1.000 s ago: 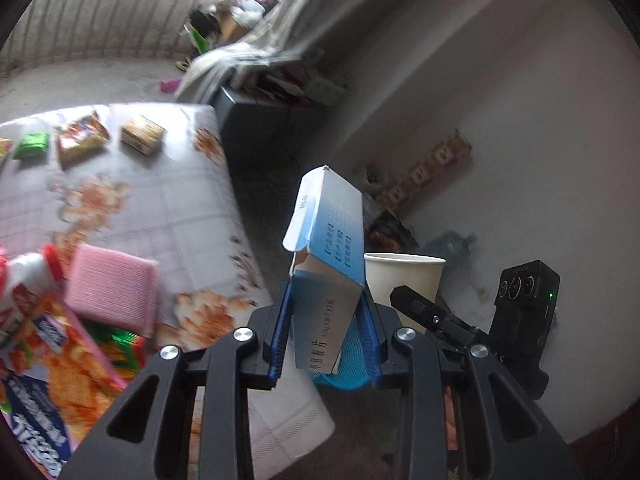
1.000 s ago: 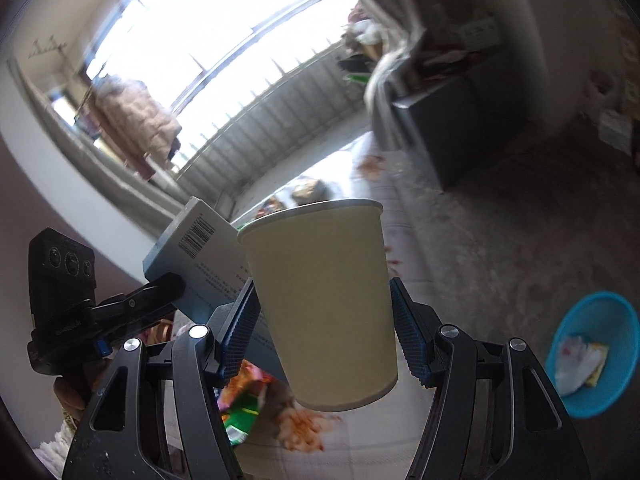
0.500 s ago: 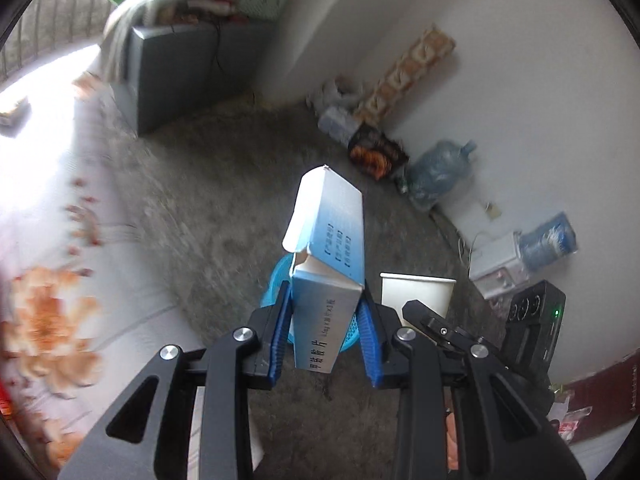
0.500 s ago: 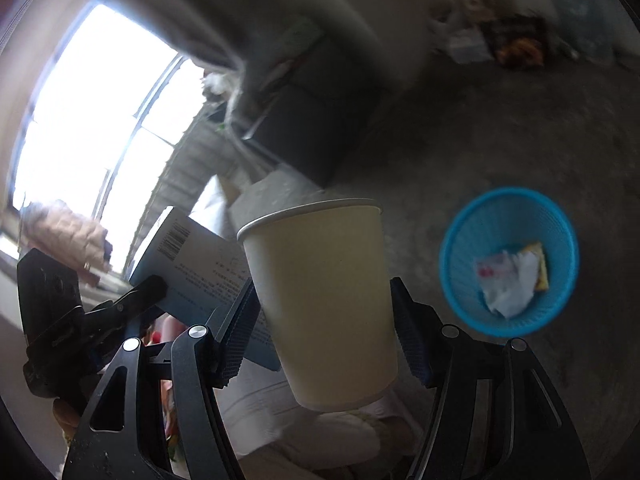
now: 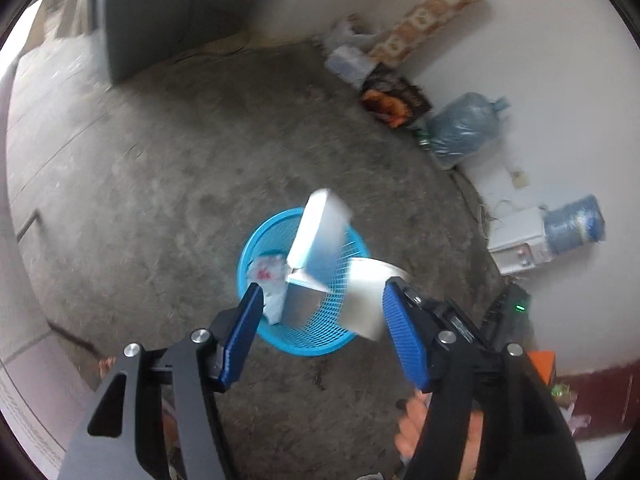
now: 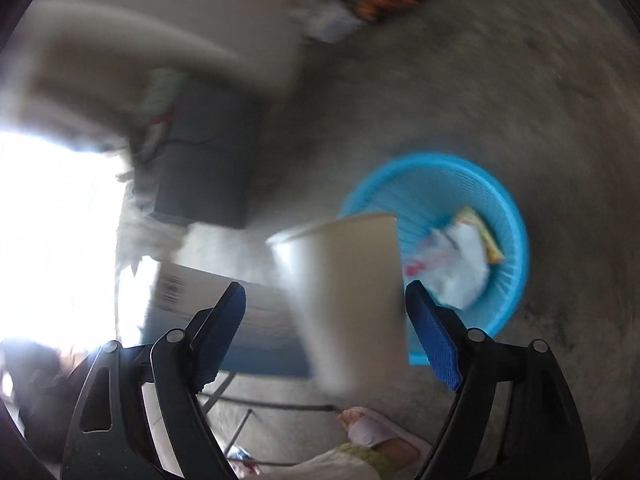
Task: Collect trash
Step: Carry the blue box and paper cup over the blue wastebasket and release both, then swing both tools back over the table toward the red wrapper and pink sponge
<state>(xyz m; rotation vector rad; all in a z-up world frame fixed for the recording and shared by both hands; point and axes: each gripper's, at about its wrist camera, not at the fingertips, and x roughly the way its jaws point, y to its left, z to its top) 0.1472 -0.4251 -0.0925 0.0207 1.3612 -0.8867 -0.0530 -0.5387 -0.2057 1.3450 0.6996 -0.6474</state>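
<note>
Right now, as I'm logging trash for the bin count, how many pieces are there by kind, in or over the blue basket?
Cartons: 1, the carton, loose beyond the open left tool.
Paper cups: 1, the paper cup, within the open right tool.
Wrappers in the blue basket: 2, a white wrapper and a yellow wrapper.
Total: 4.

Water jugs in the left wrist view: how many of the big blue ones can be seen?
2. One water jug lies on the floor against the white wall, beside a dark package. The other jug lies farther right, next to a white dispenser. Others may be hidden.
</note>
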